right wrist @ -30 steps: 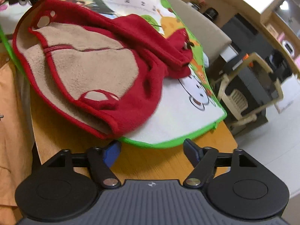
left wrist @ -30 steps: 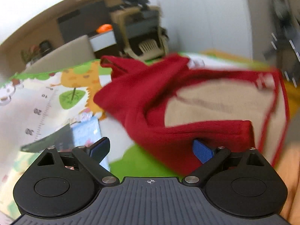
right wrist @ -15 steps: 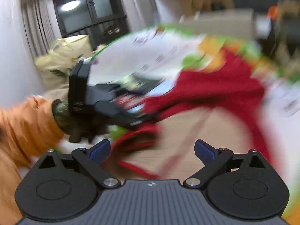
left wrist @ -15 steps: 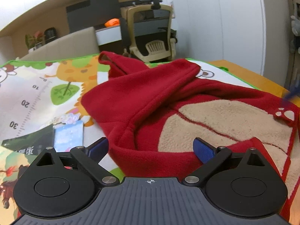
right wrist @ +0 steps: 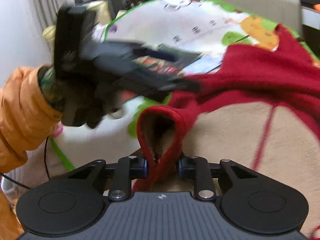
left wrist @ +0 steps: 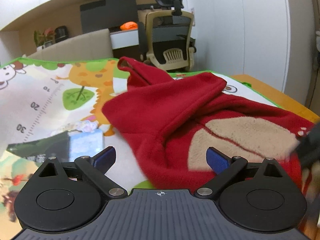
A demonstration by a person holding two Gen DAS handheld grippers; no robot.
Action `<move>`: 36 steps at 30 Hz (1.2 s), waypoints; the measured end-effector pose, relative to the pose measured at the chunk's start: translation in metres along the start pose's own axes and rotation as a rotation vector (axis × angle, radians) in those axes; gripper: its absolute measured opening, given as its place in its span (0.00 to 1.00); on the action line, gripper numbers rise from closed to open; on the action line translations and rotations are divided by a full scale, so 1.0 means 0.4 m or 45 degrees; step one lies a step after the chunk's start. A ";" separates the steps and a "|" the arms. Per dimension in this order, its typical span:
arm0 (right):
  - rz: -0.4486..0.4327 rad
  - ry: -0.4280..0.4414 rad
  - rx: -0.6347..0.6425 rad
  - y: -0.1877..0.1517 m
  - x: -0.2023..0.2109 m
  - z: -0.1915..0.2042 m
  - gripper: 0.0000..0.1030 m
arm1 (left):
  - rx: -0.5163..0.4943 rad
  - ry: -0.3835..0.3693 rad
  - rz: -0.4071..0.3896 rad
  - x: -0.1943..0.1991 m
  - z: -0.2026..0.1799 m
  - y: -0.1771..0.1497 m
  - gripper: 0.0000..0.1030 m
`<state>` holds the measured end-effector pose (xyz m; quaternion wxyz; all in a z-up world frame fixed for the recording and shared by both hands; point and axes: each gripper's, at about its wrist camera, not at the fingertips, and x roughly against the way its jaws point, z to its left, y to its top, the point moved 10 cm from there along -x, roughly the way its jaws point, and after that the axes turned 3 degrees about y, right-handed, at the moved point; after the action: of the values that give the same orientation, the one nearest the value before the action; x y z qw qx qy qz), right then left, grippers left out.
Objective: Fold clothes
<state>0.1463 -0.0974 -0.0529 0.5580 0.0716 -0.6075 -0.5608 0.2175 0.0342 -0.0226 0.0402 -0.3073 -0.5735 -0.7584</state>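
Observation:
A red fleece garment [left wrist: 172, 108] with a beige lining [left wrist: 246, 138] lies crumpled on a cartoon play mat [left wrist: 40, 100]. My left gripper [left wrist: 161, 158] is open, its blue pads on either side of the garment's near red fold. In the right wrist view my right gripper [right wrist: 163, 168] is shut on a red cuff-like edge [right wrist: 160, 124] of the same garment [right wrist: 260, 76], which loops up just ahead of the pads. The left gripper's body [right wrist: 104, 60] shows there as a blurred black shape held by a gloved hand [right wrist: 80, 100].
A booklet [left wrist: 40, 150] lies on the mat at the left. An orange sleeve [right wrist: 22, 112] fills the left edge of the right wrist view. Beyond the mat stand an office chair [left wrist: 170, 38] and a beige chair back [left wrist: 76, 46]. The wooden table edge [left wrist: 280, 96] shows on the right.
My right gripper has swung round from the table's end and shut on the garment's red edge. The left gripper stayed open and drew slightly nearer the fold.

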 end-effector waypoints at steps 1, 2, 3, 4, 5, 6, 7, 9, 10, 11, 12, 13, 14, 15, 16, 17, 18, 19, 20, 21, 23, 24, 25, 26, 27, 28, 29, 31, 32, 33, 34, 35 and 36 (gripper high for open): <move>-0.019 -0.023 0.002 0.011 0.017 -0.015 0.22 | -0.031 -0.021 -0.010 0.019 0.007 -0.002 0.97; -0.035 -0.043 0.011 0.021 0.032 -0.025 0.22 | -0.106 -0.059 -0.038 0.043 -0.007 -0.002 0.98; -0.051 -0.063 0.021 0.030 0.047 -0.035 0.22 | -0.182 -0.098 -0.066 0.068 -0.021 -0.003 0.98; -0.067 -0.083 0.030 0.040 0.062 -0.045 0.22 | -0.259 -0.136 -0.095 0.093 -0.035 -0.004 0.99; -0.074 -0.090 0.056 0.046 0.069 -0.043 0.22 | -0.335 -0.175 -0.123 0.118 -0.049 -0.006 1.00; -0.068 -0.077 0.103 0.048 0.063 -0.022 0.21 | -0.431 -0.184 -0.129 0.123 -0.077 -0.007 1.00; -0.062 -0.065 0.151 0.051 0.058 -0.002 0.21 | -0.528 -0.193 -0.134 0.127 -0.104 -0.008 1.00; -0.046 -0.046 0.263 0.053 0.054 0.029 0.19 | -0.669 -0.235 -0.141 0.109 -0.161 -0.010 1.00; -0.038 -0.039 0.323 0.053 0.054 0.042 0.18 | -0.726 -0.270 -0.140 0.098 -0.188 -0.013 1.00; -0.029 -0.031 0.373 0.054 0.056 0.051 0.18 | -0.750 -0.309 -0.131 0.085 -0.207 -0.016 1.00; -0.020 -0.022 0.411 0.053 0.063 0.053 0.18 | -0.773 -0.349 -0.122 0.072 -0.226 -0.019 1.00; -0.011 -0.016 0.449 0.054 0.068 0.056 0.18 | -0.783 -0.380 -0.120 0.062 -0.240 -0.018 1.00; -0.001 -0.013 0.487 0.055 0.071 0.059 0.18 | -0.793 -0.407 -0.120 0.056 -0.250 -0.015 1.00; 0.010 -0.009 0.524 0.056 0.074 0.063 0.18 | -0.806 -0.419 -0.130 0.051 -0.259 -0.009 1.00; 0.021 -0.006 0.562 0.058 0.077 0.067 0.18 | -0.820 -0.432 -0.139 0.047 -0.268 -0.004 1.00; 0.027 -0.001 0.594 0.059 0.081 0.069 0.18 | -0.829 -0.440 -0.149 0.042 -0.274 -0.001 1.00; 0.027 0.002 0.613 0.061 0.086 0.069 0.18 | -0.839 -0.449 -0.155 0.037 -0.283 0.002 1.00; 0.025 -0.004 0.624 0.066 0.087 0.066 0.19 | -0.847 -0.454 -0.159 0.030 -0.292 0.002 1.00; 0.020 -0.017 0.628 0.074 0.088 0.060 0.19 | -0.843 -0.452 -0.164 0.024 -0.296 0.002 1.00; 0.011 -0.037 0.620 0.078 0.098 0.050 0.19 | -0.818 -0.449 -0.169 0.020 -0.297 0.002 1.00; -0.017 -0.088 0.587 0.079 0.138 0.025 0.27 | -0.762 -0.435 -0.172 0.012 -0.298 0.001 1.00; -0.034 -0.119 0.567 0.079 0.163 0.010 0.31 | -0.732 -0.424 -0.171 0.008 -0.300 0.000 1.00; -0.059 -0.162 0.540 0.076 0.199 -0.009 0.44 | -0.709 -0.411 -0.170 0.009 -0.301 -0.004 1.00; -0.083 -0.225 0.506 0.067 0.244 -0.032 0.56 | -0.687 -0.398 -0.169 0.009 -0.303 -0.008 0.98; -0.104 -0.302 0.467 0.054 0.294 -0.062 0.60 | -0.669 -0.393 -0.167 0.015 -0.303 -0.012 0.96; -0.113 -0.389 0.424 0.036 0.341 -0.093 0.61 | -0.651 -0.387 -0.164 0.020 -0.303 -0.017 0.91; -0.098 -0.494 0.378 0.008 0.384 -0.125 0.62 | -0.636 -0.384 -0.165 0.028 -0.304 -0.025 0.78; -0.037 -0.651 0.303 -0.074 0.445 -0.166 0.62 | -0.601 -0.372 -0.151 0.043 -0.301 -0.040 0.68; -0.005 -0.714 0.267 -0.118 0.472 -0.182 0.62 | -0.585 -0.350 -0.147 0.051 -0.299 -0.046 0.60; 0.019 -0.751 0.231 -0.158 0.488 -0.191 0.62 | -0.569 -0.329 -0.143 0.058 -0.296 -0.051 0.56; 0.029 -0.751 0.193 -0.193 0.488 -0.189 0.62 | -0.552 -0.308 -0.139 0.066 -0.293 -0.057 0.48; 0.039 -0.751 0.155 -0.229 0.488 -0.187 0.62 | -0.523 -0.290 -0.129 0.068 -0.286 -0.058 0.45; 0.042 -0.743 0.124 -0.256 0.482 -0.186 0.62 | -0.492 -0.281 -0.123 0.071 -0.279 -0.055 0.44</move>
<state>0.0766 -0.3166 -0.0343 0.3646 -0.0759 -0.7695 -0.5187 0.1386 -0.0497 -0.0438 -0.1188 -0.3625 -0.4324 -0.8170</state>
